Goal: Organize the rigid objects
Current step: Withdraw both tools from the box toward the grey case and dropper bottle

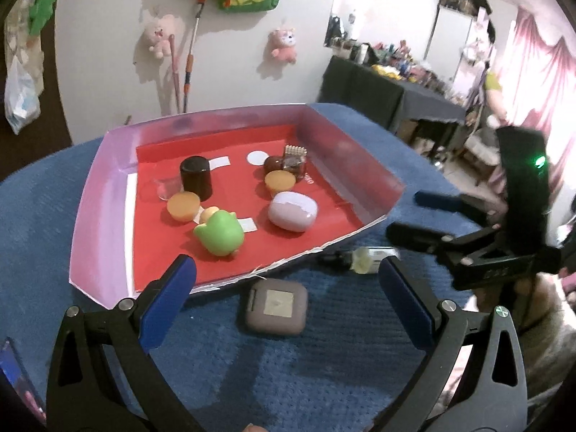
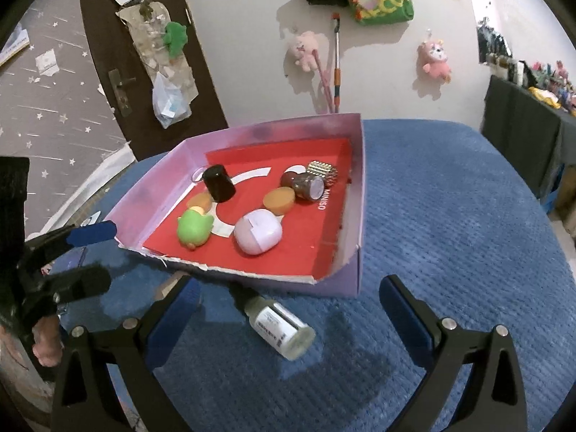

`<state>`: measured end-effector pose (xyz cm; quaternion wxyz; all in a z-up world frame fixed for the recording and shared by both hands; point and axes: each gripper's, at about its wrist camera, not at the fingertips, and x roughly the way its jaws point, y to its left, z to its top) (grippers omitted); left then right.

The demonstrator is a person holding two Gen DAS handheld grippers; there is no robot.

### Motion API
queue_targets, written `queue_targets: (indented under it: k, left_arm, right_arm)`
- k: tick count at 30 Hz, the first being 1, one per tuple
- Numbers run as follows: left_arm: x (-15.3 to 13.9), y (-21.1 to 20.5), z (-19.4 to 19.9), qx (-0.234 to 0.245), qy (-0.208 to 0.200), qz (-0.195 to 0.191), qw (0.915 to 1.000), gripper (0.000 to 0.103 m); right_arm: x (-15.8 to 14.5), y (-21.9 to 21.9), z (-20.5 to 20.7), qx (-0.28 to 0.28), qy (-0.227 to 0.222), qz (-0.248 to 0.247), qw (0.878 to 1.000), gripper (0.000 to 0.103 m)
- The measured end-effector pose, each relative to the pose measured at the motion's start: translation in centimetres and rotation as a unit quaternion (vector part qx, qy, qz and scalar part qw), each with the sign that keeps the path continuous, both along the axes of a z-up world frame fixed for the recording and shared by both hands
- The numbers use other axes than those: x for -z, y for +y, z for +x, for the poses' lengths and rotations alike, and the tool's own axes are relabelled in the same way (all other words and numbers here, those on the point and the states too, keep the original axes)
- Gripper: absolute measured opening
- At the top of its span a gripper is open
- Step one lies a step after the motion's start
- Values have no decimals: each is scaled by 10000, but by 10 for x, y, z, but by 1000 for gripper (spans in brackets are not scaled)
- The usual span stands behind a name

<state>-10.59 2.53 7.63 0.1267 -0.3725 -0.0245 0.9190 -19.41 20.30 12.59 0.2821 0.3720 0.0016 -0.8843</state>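
Left gripper (image 1: 286,280) wide open, empty, above grey square case (image 1: 276,306) on blue worktop (image 1: 324,370). Right gripper (image 2: 289,300) wide open, empty, straddling a small bottle (image 2: 279,324) lying just outside the tray's torn near edge. Beyond, the tray (image 2: 354,194) holds green toy (image 2: 192,230), lilac case (image 2: 257,235), black cap (image 2: 219,183). Bare worktop right of tray.

So the shallow purple cardboard tray with a red floor (image 1: 108,194) sits ahead of both tongs on the blue textured cloth (image 2: 450,216). The flat brown square case (image 1: 276,306) lies between the left tongs' (image 1: 287,280) fingers, just before the tray. The small clear bottle with a white label (image 2: 277,322) lies between the right tongs' (image 2: 289,297) fingers.
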Motion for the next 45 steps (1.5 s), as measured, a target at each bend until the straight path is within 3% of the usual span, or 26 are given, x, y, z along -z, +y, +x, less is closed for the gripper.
queue_targets:
  k: [12,25,35,40,45]
  left_arm:
    - [11,2,12,-66,-10,-1,10000,103]
    - [35,-1,10,-154,-319,6,9994,103]
    - [40,-11,7,-102,-461,264,9985,103]
    - [46,-11,10,-176,-497,188,9984,103]
    - [32,-12,8,-59,-320,57,9995,103]
  right_arm:
    - [8,21,9,48,10,102,9999,103]
    - [23,11,18,-211,-54,356,9991,103]
    - [24,-5,19,-507,-78,416,9978,98]
    - [30,-11,19,-674,-16,570,9961,94]
    - [33,-15,19,-715,-126,654,9952,94]
